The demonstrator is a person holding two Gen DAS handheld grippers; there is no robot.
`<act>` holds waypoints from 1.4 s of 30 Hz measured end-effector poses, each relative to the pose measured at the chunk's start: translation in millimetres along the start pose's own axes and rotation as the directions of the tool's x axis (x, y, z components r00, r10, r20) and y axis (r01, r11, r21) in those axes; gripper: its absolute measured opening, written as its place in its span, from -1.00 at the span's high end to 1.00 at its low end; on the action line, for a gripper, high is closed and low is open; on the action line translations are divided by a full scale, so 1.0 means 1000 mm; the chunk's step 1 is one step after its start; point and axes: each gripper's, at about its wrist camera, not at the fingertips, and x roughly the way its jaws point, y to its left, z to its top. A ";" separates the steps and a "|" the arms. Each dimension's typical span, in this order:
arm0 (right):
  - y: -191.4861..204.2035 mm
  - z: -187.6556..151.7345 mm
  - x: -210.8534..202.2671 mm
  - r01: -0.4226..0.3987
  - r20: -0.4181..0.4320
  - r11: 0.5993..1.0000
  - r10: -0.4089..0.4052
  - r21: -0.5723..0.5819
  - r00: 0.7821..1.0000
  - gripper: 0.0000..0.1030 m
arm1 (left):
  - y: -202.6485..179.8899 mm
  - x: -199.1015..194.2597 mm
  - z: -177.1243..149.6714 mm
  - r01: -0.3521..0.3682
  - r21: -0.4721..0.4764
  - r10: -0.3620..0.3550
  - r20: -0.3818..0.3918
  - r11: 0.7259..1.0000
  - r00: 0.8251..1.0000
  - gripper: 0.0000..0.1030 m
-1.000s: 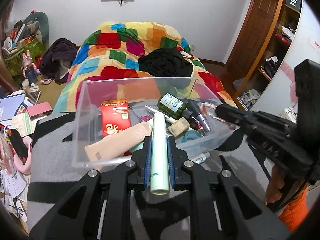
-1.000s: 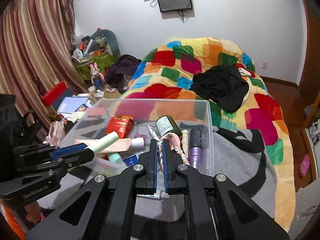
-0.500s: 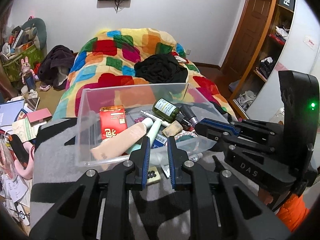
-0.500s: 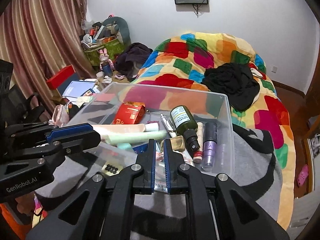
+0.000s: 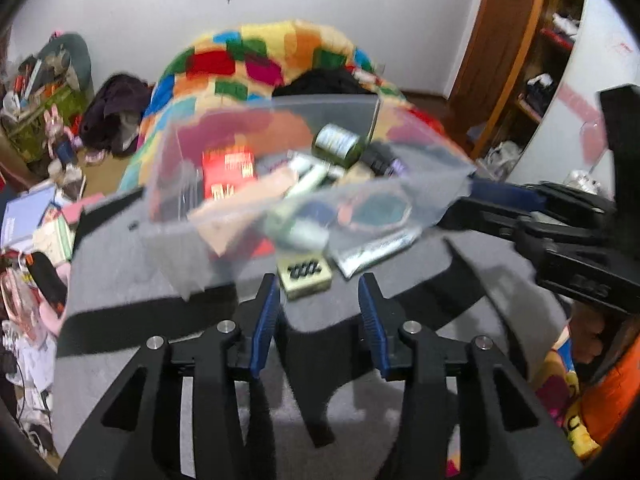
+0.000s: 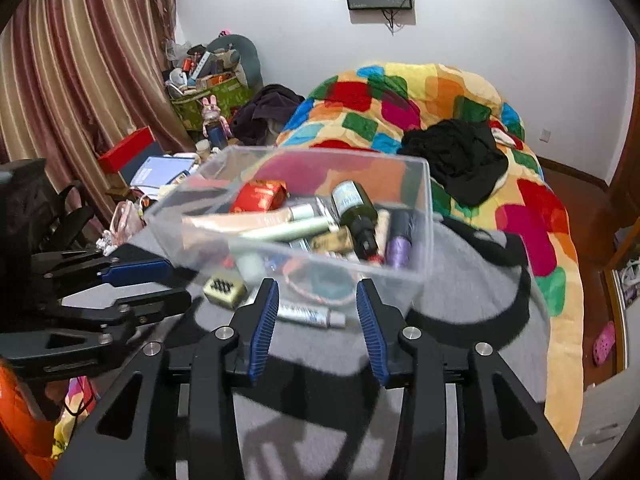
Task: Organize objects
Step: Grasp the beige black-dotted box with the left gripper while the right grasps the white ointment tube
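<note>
Left wrist view: left gripper (image 5: 318,304) now spread, pale tube (image 6: 288,231) dropped into clear bin (image 6: 426,216) | right gripper (image 6: 316,308) also spread, small tube (image 6: 310,314) lying just ahead.

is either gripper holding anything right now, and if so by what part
Nothing is held. The left gripper and right gripper are both open and empty, near the clear bin.

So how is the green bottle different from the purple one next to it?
The green bottle is fatter, with a pale label and a black cap; the purple bottle is slimmer, with a dark top and no label showing. Both lie on their sides in the clear box.
</note>
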 end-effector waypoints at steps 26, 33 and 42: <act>0.001 -0.021 0.054 -0.095 -0.195 0.995 0.089 -0.025 0.977 0.11 | 0.005 0.038 -0.004 0.009 -0.025 -0.011 -0.094 1.000 0.995 0.31; 0.021 -0.048 0.016 -0.186 -0.201 0.974 0.158 -0.132 0.967 0.12 | 0.002 0.008 -0.033 0.043 0.003 -0.043 -0.082 0.999 0.996 0.31; 0.031 -0.024 0.040 -0.080 -0.171 0.978 0.047 -0.191 0.984 0.06 | 0.018 -0.002 -0.041 0.013 -0.046 -0.016 -0.061 0.999 0.998 0.35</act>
